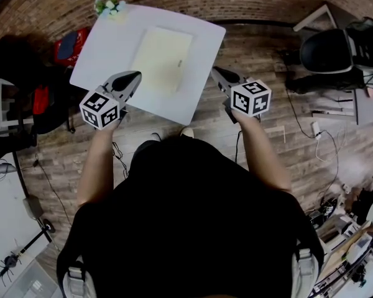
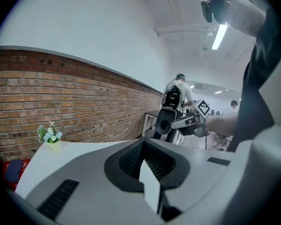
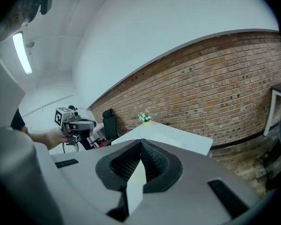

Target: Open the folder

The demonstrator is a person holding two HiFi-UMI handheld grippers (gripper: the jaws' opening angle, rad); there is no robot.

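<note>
Lying flat on the white table point(image 1: 99, 54), the pale folder point(image 1: 161, 58) runs its long axis away from us, ahead of both tongs. We note the left gripper point(image 1: 135, 76) just beside its near-left corner, and the right gripper point(image 1: 214, 72) farther off, beyond the table's edge. Both pairs of jaws are closed and empty.

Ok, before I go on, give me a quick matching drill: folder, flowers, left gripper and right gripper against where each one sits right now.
Things:
1. folder
2. flowers
3. left gripper
4. right gripper

Places:
A. beside the right edge of the table, jaws together
B. lying flat and closed in the middle of the table
C. on the table's far corner
D. tip over the table's near left edge, jaws together

Pairs: 1-B, 2-C, 3-D, 4-A
</note>
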